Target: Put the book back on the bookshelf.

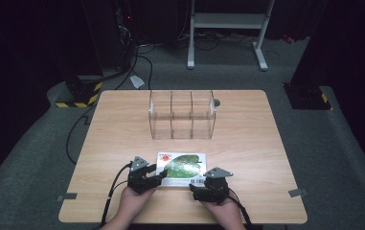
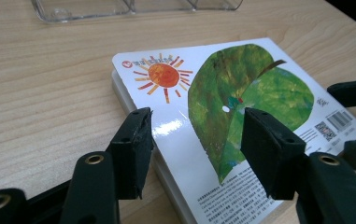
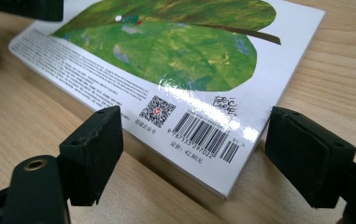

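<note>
A picture book (image 1: 182, 167) lies flat near the table's front edge, its white back cover up with a green leaf, an orange sun and a barcode. My left gripper (image 1: 160, 176) is open at the book's (image 2: 241, 93) near left end. In the left gripper view, one jaw of that gripper (image 2: 194, 135) stands beside the book's edge and the other hangs over the leaf. My right gripper (image 1: 197, 188) is open at the near right corner. Its jaws (image 3: 194, 149) stand either side of the barcode corner of the book (image 3: 175, 51), with nothing gripped.
A clear plastic box (image 1: 182, 115) with three compartments stands upright at the back middle of the wooden table (image 1: 247, 134); its base (image 2: 119, 7) shows beyond the book. On the grey floor beyond are a white metal stand (image 1: 228, 28) and cables (image 1: 137, 62).
</note>
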